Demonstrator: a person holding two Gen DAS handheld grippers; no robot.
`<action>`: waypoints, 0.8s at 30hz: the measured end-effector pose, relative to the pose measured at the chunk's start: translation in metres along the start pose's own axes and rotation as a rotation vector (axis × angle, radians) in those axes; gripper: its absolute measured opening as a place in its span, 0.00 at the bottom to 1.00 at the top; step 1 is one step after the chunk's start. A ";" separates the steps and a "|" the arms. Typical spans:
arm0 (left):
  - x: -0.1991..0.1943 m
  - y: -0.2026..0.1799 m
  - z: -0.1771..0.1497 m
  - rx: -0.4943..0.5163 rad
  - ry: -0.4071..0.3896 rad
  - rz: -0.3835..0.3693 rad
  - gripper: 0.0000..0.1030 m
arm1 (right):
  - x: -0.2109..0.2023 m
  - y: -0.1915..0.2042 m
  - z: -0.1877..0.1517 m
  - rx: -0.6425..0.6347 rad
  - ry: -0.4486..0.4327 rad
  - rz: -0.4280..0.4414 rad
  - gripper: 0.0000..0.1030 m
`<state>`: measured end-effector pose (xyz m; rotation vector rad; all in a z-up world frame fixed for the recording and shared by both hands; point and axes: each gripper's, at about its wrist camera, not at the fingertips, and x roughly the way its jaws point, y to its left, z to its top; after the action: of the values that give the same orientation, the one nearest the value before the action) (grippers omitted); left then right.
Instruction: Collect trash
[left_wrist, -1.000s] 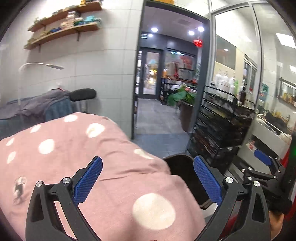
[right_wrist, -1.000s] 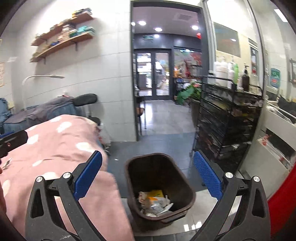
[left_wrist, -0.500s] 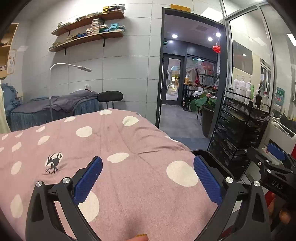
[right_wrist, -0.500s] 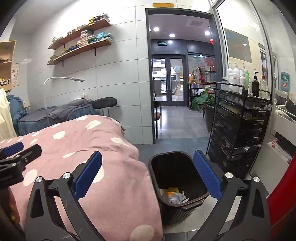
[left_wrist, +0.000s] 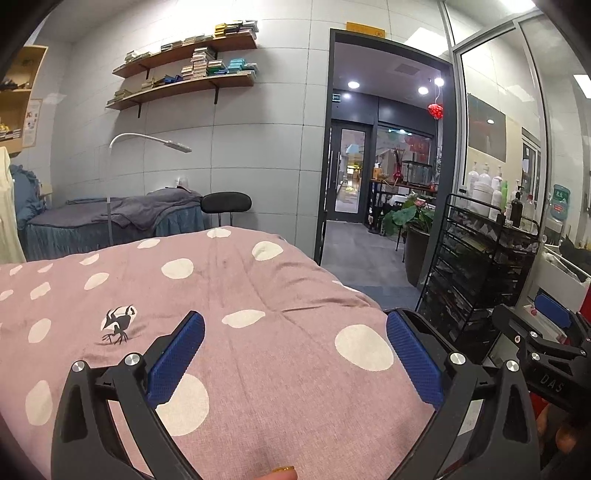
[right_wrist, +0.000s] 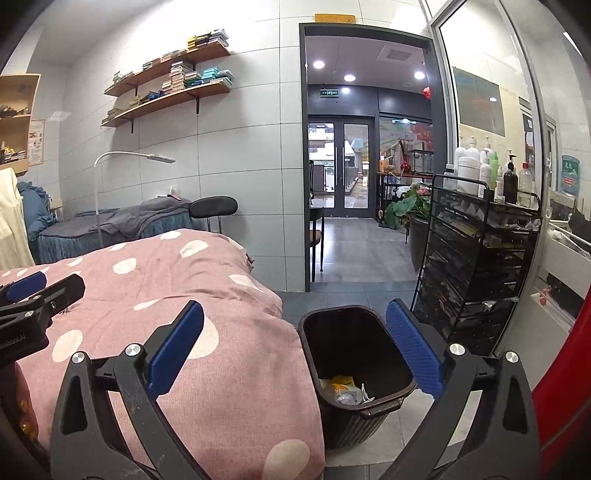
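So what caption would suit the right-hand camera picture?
Open right gripper above a dark trash bin with litter inside, beside a pink polka-dot bed cover.

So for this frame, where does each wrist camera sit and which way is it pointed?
Left wrist: rides the left gripper, above the pink dotted blanket, facing the doorway; its open blue pads frame the blanket, the right gripper at the right edge.
Right wrist: rides the right gripper, further right, over the blanket's edge and the trash bin, which holds litter; jaws open, the left gripper at the left edge.
Shared: blanket, doorway, wall shelves, black rack.
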<state>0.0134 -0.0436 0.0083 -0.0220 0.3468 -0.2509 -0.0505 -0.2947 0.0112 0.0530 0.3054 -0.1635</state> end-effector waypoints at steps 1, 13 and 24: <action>0.000 0.000 0.000 0.001 0.002 0.001 0.94 | 0.000 0.001 0.000 -0.002 0.001 -0.002 0.95; 0.000 0.001 -0.001 -0.003 0.007 -0.004 0.94 | 0.000 0.002 -0.002 0.007 0.009 -0.004 0.95; 0.000 0.001 -0.002 -0.006 0.011 -0.010 0.94 | -0.001 0.001 -0.003 0.010 0.010 -0.005 0.95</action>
<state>0.0126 -0.0426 0.0067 -0.0282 0.3586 -0.2600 -0.0515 -0.2930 0.0089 0.0632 0.3149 -0.1701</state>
